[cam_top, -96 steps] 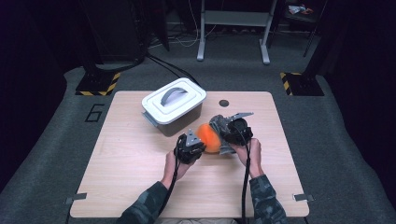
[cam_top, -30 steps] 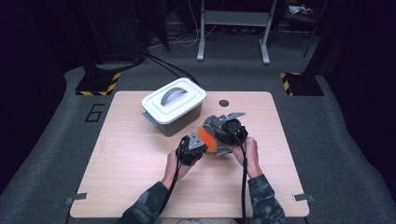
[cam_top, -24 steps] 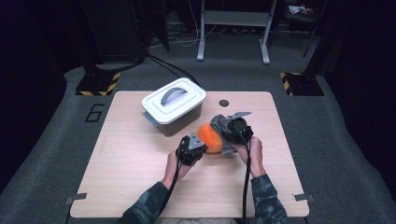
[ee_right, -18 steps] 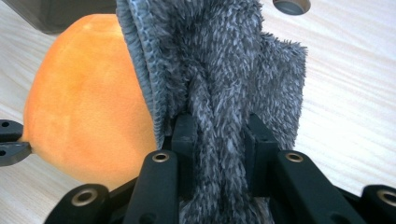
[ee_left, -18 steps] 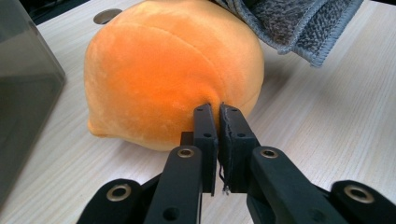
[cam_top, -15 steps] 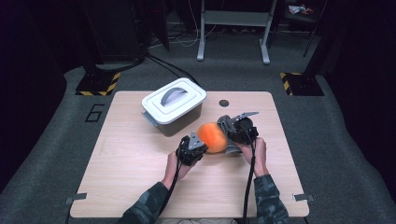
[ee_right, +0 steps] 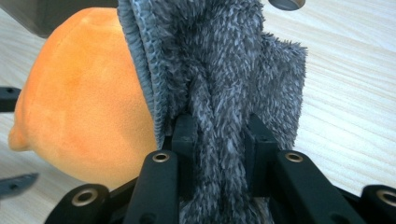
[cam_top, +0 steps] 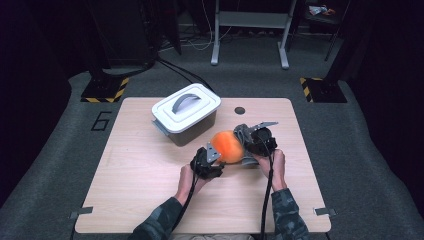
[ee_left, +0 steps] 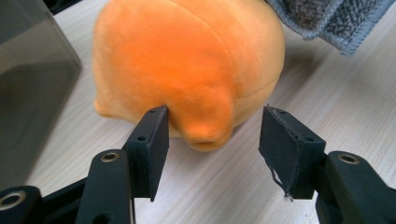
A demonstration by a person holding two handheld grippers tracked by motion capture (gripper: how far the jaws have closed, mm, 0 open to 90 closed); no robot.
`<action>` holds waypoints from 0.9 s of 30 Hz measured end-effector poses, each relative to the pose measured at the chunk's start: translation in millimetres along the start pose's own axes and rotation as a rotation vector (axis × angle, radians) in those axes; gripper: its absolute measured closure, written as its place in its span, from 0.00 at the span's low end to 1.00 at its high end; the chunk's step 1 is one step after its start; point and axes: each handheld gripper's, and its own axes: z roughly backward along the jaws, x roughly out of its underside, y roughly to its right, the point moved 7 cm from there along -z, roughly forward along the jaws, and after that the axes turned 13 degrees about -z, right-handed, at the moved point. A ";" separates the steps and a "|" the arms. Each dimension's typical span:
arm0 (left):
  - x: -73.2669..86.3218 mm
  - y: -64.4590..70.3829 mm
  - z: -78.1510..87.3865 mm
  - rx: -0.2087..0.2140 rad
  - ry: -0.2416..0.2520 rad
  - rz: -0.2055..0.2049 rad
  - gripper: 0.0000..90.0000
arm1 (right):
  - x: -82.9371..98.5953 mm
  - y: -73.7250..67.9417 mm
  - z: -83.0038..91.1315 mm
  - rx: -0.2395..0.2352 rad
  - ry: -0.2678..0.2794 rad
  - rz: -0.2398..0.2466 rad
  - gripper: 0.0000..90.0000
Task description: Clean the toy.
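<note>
An orange plush toy [cam_top: 227, 146] [ee_left: 187, 65] [ee_right: 84, 112] rests on the wooden table [cam_top: 140, 170] between the two hands. My left gripper [cam_top: 210, 155] [ee_left: 212, 135] is open, its jaws either side of a small nub at the plush's near end, the left pad touching it. My right gripper [cam_top: 249, 147] [ee_right: 217, 135] is shut on a grey fuzzy cloth [ee_right: 219, 70] [cam_top: 243, 132] that hangs against the plush's right side. A corner of that cloth [ee_left: 327, 18] lies behind the plush.
A white lidded box [cam_top: 186, 111] with a grey handle stands just behind and left of the plush; its dark wall [ee_left: 32, 79] is close to the left jaw. A dark round grommet [cam_top: 240, 110] sits in the table behind the grippers.
The right gripper has drawn the grey cloth to the right off the plush, which now shows much more orange. The left gripper has stayed at the plush's near side.
</note>
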 end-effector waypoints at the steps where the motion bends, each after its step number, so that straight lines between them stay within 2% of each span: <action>1: -0.3 0.9 -1.3 -0.008 -0.007 -0.012 0.48 | 0.7 -0.9 0.1 0.000 0.000 -0.002 0.78; 3: -0.9 1.7 -3.3 -0.024 -0.016 -0.028 0.54 | 1.3 -1.8 0.6 0.007 0.013 -0.002 0.78; 5: -1.0 0.6 -4.1 -0.044 -0.018 -0.038 0.65 | 2.6 -2.0 0.6 0.015 0.020 0.004 0.78; 8: -0.7 -0.9 -4.4 -0.025 -0.004 -0.029 0.81 | 4.8 -2.1 2.1 0.015 0.030 -0.009 0.78; 10: -0.9 -1.7 -3.8 -0.022 0.004 -0.029 0.86 | 5.5 -1.5 3.7 0.017 0.036 -0.002 0.78; 15: -5.7 -4.0 2.4 -0.001 0.040 -0.009 0.91 | 3.8 -4.1 15.1 0.009 0.061 -0.013 0.78; 21: -13.9 -7.5 14.2 0.021 0.081 0.011 0.92 | -1.6 -15.1 31.7 -0.026 0.100 0.022 0.78; 25: -19.2 -7.6 21.6 0.063 0.117 0.051 0.92 | -3.8 -37.8 42.0 -0.099 0.105 0.061 0.78; 27: -19.7 -6.3 22.1 0.072 0.108 0.048 0.92 | -3.2 -48.1 41.2 -0.105 0.103 0.086 0.78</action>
